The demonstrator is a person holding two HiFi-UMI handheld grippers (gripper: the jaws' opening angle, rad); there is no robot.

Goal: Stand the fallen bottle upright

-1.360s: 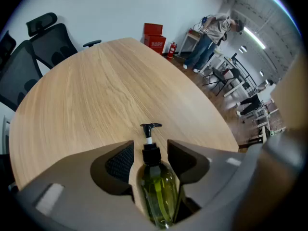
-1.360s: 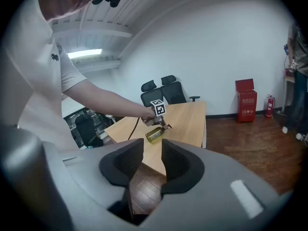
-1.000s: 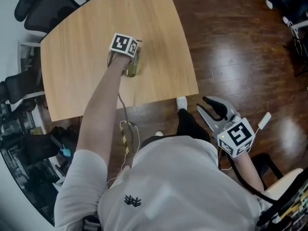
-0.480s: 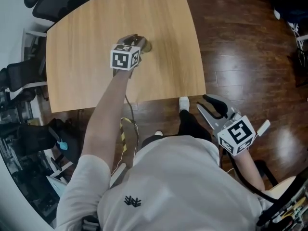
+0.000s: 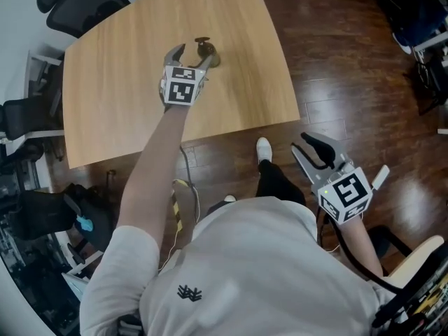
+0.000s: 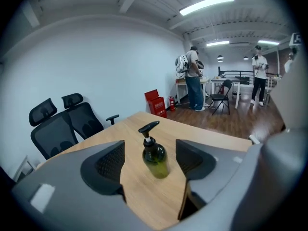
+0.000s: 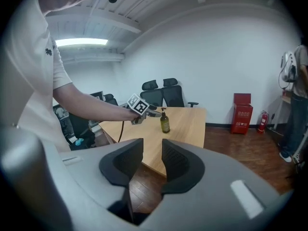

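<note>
Head view: upright bottle (image 5: pixel 208 54), chairs (image 5: pixel 80 2) beyond table (image 5: pixel 119 96)

The bottle (image 6: pixel 156 160), tipped in the grip a second ago, now stands upright on the table (image 5: pixel 112 82); the left gripper (image 5: pixel 191 52) lets go, jaws opening, clear of it.

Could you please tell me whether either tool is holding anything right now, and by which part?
Nothing is held. On the left tool the jaws are opening, clear of the upright bottle standing between them; the right tool is open and empty.
</note>
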